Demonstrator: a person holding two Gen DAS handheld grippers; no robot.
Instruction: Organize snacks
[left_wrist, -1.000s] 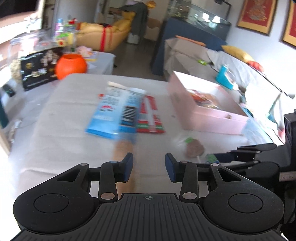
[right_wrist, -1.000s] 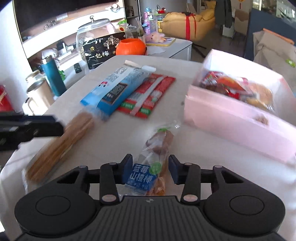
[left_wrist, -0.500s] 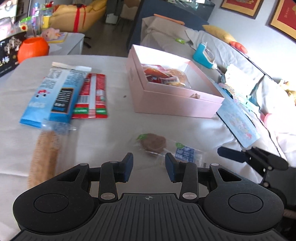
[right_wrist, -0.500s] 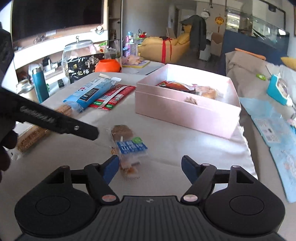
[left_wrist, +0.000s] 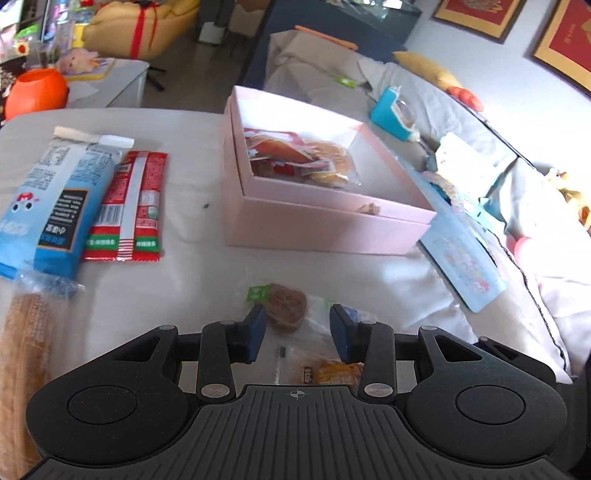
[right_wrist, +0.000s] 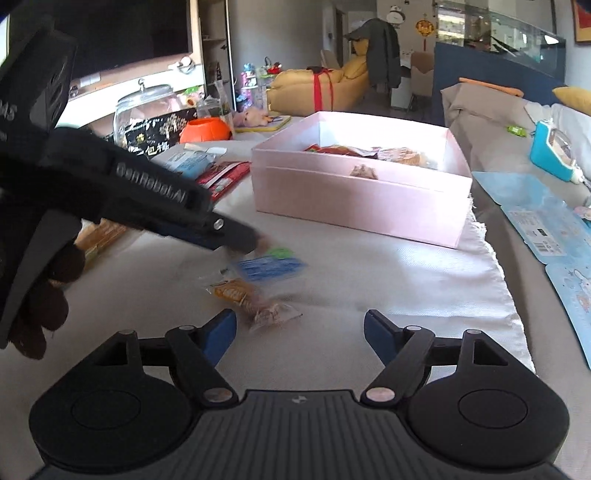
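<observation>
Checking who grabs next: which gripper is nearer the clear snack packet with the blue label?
Left. The left gripper is right over the snack packet, its open jaws straddling it; the right gripper sits open just short of it.

- My left wrist camera looks down, close over the clear snack packet (left_wrist: 291, 325) near the table's front edge.
- My right looks lower, farther back (both share the pink box (right_wrist: 360, 192)).
</observation>
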